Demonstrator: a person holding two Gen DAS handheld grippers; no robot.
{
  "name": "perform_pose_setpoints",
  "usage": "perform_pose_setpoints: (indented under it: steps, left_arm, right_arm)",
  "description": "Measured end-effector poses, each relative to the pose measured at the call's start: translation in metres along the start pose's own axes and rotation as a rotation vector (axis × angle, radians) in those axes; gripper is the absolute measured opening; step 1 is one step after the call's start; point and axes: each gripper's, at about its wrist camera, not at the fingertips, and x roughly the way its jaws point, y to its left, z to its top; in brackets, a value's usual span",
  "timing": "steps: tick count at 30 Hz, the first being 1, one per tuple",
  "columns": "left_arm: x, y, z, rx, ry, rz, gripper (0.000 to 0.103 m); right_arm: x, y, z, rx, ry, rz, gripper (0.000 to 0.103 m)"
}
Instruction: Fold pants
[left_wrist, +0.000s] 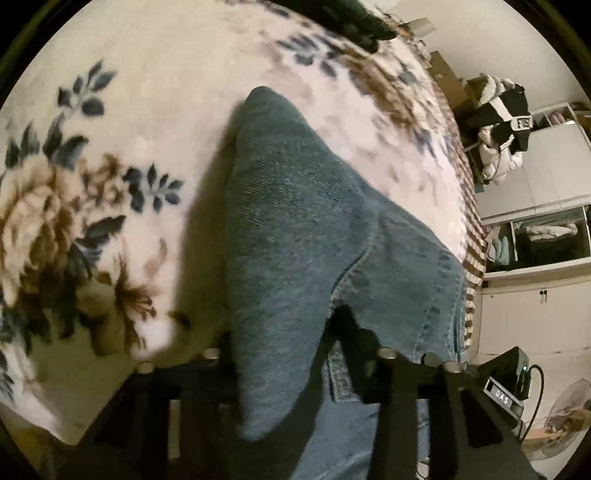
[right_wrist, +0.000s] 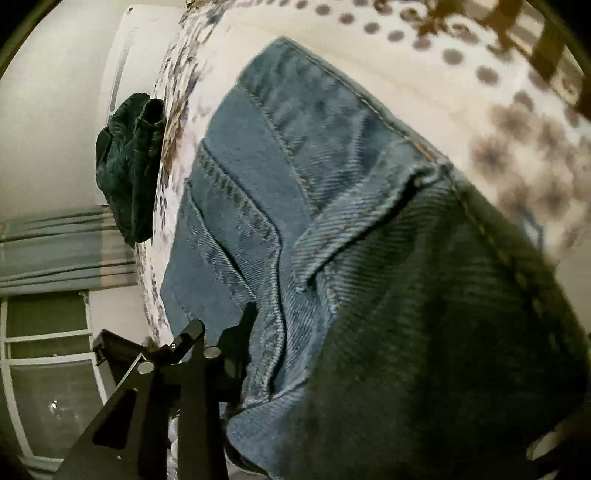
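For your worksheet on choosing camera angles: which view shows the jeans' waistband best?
The right wrist view: the jeans' waistband shows there with its stitched seams. The left wrist view shows only plain denim and one seam on the floral blanket.

1. The left gripper (left_wrist: 280, 354) points steeply down, its black fingers (left_wrist: 354, 339) closed on a fold of the pants (left_wrist: 303, 221), which bulges up between them.
2. The right gripper (right_wrist: 255, 354) also tilts down; only its left finger (right_wrist: 240, 332) shows, pressed against bunched denim at the pants' seam, and the other finger is hidden behind the cloth.
3. No hand or sleeve shows in either view.
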Motion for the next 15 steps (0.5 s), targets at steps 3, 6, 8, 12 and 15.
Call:
perform_pose_setpoints:
  steps: [3, 6, 8, 12, 15]
  left_arm:
    - [-0.019, -0.01, -0.002, 0.022, -0.029, -0.018, 0.024]
    - [-0.038, -0.023, -0.003, 0.038, -0.048, -0.025, 0.023]
    - [-0.05, -0.028, -0.002, 0.034, -0.056, -0.032, 0.022]
    - [-0.084, -0.043, 0.003, 0.03, -0.074, -0.029, 0.022]
    - [-0.105, -0.051, 0.012, 0.027, -0.085, -0.022, 0.022]
  right_arm:
    - [-0.011, 0.019, -0.001, -0.018, -0.015, 0.001, 0.034]
    - [-0.028, 0.03, -0.006, -0.034, -0.02, 0.013, 0.032]
    - [-0.038, 0.039, -0.008, -0.042, -0.019, 0.022, 0.032]
    - [-0.06, 0.067, -0.014, -0.076, -0.009, 0.038, 0.031]
    - [-0.071, 0.096, -0.013, -0.106, -0.003, 0.051, 0.031]
